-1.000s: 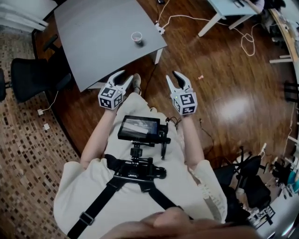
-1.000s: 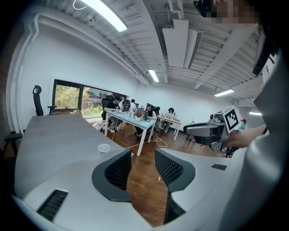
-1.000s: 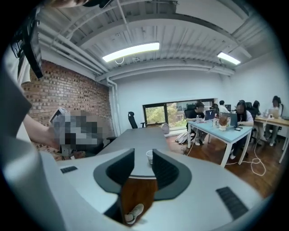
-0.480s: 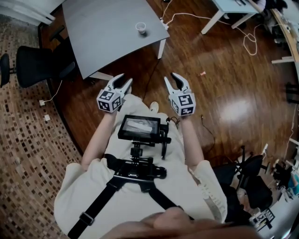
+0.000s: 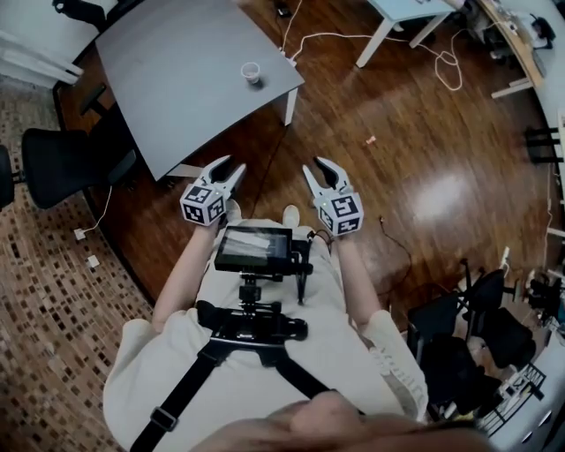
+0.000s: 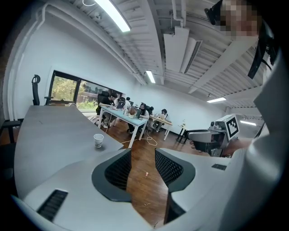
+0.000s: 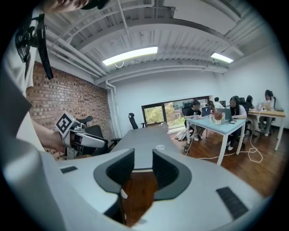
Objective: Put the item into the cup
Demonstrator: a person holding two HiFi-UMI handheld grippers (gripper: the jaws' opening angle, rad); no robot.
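Note:
A small white cup (image 5: 252,72) stands near the right edge of the grey table (image 5: 177,79). It also shows in the left gripper view as the cup (image 6: 98,140) and in the right gripper view as the cup (image 7: 160,147). A tiny pink item (image 5: 371,139) lies on the wooden floor to the table's right, and shows as a speck on the floor (image 6: 146,173) between the left jaws. My left gripper (image 5: 222,168) and right gripper (image 5: 318,168) hover over the floor in front of the body, short of the table. Both are open with nothing between the jaws.
A black office chair (image 5: 62,146) stands left of the table. White cables (image 5: 441,62) trail across the floor by a pale desk (image 5: 388,26) at the top right. Dark chairs and gear (image 5: 459,344) crowd the lower right. A monitor rig (image 5: 256,250) hangs on the chest.
The head view has shifted, so the table and cup sit a little further left. Both grippers stay open, side by side in front of the body.

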